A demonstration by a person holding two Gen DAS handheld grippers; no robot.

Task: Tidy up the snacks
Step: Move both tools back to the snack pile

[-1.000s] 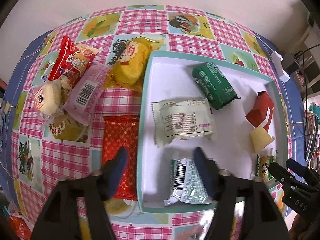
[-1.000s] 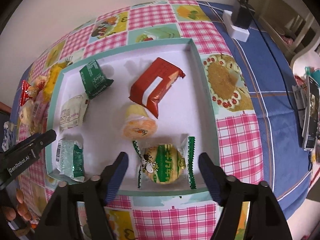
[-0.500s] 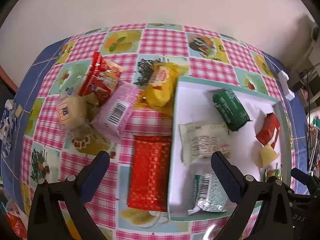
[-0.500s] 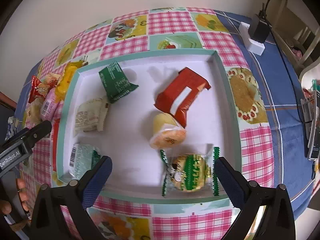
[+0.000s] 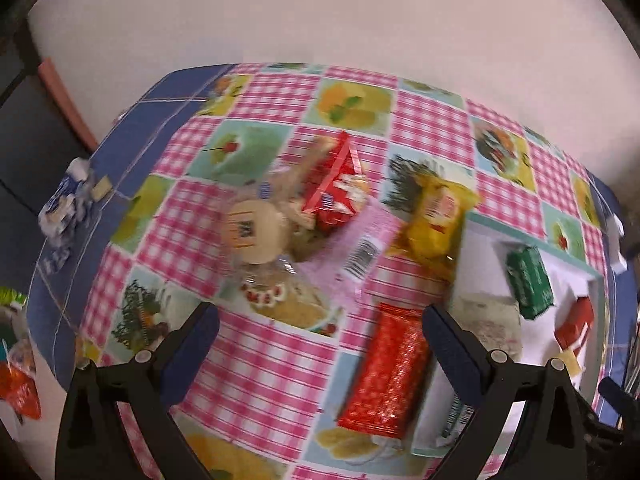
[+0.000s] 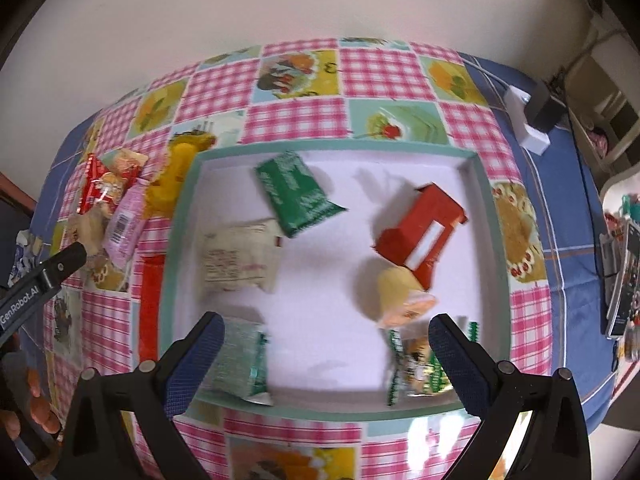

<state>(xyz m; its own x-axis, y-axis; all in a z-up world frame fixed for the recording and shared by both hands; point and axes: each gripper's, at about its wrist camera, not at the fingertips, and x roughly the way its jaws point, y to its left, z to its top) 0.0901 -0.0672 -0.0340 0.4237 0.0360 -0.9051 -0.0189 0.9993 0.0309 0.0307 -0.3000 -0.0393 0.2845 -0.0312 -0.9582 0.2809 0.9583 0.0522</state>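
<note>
A white tray with a teal rim [image 6: 334, 147] holds a green packet [image 6: 296, 194], a cream packet [image 6: 238, 258], a red-brown packet [image 6: 420, 228], a jelly cup [image 6: 402, 296], a silver-green packet [image 6: 240, 360] and a green-striped cookie packet [image 6: 416, 364]. My right gripper [image 6: 326, 348] hovers open over the tray's near side, empty. Left of the tray lie a long red packet [image 5: 390, 368], a yellow packet [image 5: 436, 220], a pink packet [image 5: 360, 252], a red packet [image 5: 336, 188] and a round cream snack [image 5: 254, 232]. My left gripper [image 5: 320, 344] is open above the cloth, empty.
A checked pink cloth [image 5: 256, 364] covers the table, with blue cloth [image 6: 560, 208] at its edges. A white power adapter with a black plug [image 6: 532, 112] sits at the far right. Crumpled wrappers [image 5: 64, 208] lie past the left edge. A hand [image 6: 36, 404] holds the other gripper.
Both grippers opened wide and rose, letting go of the snacks in the tray. The left one swung left, away from the tray and over the loose snacks. The right one pulled back.
</note>
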